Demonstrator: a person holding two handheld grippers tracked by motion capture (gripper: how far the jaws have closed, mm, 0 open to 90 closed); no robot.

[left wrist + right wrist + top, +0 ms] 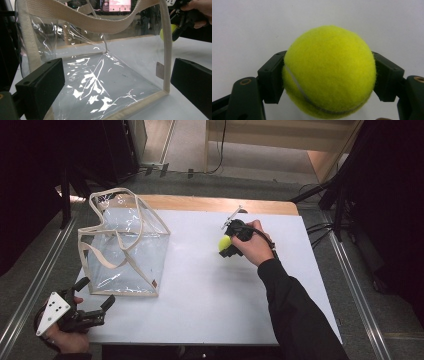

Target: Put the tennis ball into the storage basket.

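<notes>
A person's hands work at a white table point(210, 310), each holding a two-jaw gripper. The landmark is a clear plastic tote bag point(125, 245) with cream webbing trim and handles, standing open-mouthed on the table. Nearest the person, just before the bag's near corner, the left gripper point(102, 306) rests with its jaws spread wide and nothing between them; in the left gripper view they frame the bag's point(100, 80) front wall without touching it. Farther off, well to the right of the bag and slightly beyond it, the right gripper point(226, 243) is clenched on a yellow-green tennis ball point(224, 242), held off the tabletop; in the right gripper view both black pads press the ball's point(329, 72) sides. The ball is round, with no long axis. The coming move likely turns on this: the bag's open mouth lies to the left of the ball, across bare table. A small tag near the bag's lower front corner is too small to read.
</notes>
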